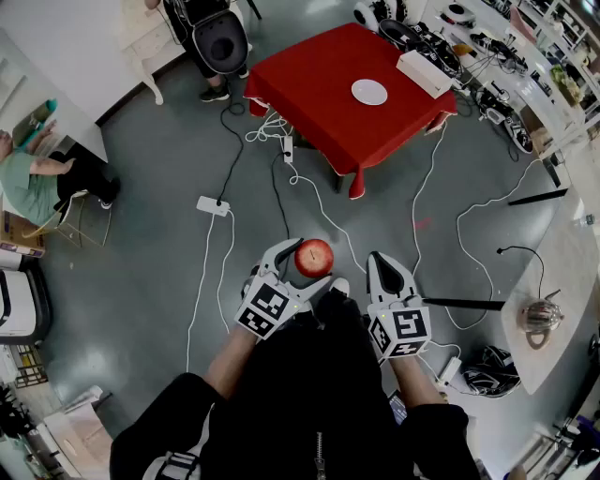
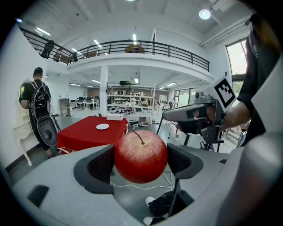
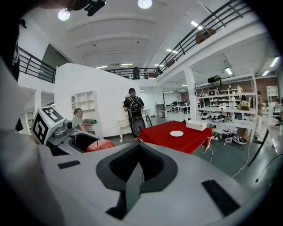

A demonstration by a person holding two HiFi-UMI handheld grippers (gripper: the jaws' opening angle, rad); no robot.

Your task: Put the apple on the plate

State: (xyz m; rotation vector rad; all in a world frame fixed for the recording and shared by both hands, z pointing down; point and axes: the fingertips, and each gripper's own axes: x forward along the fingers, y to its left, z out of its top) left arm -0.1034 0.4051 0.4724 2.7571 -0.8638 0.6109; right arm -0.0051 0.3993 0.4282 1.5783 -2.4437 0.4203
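Clamping the apple (image 2: 140, 155), my left gripper (image 1: 300, 266) stands wide; my right gripper (image 3: 136, 171) is closed, empty. The plate (image 1: 369, 92) lies well apart on the bench (image 1: 314, 89).

You see bright, even light from white round ceiling lamps (image 3: 144, 3); fisheye bending and dark corners ring both gripper views.

My left gripper (image 1: 298, 265) is held out in front of me, tipped slightly downward, jaws wide and pressed on the apple (image 1: 314, 256). My right gripper (image 1: 382, 265) sits beside it, tipped likewise, jaws closed together, empty.
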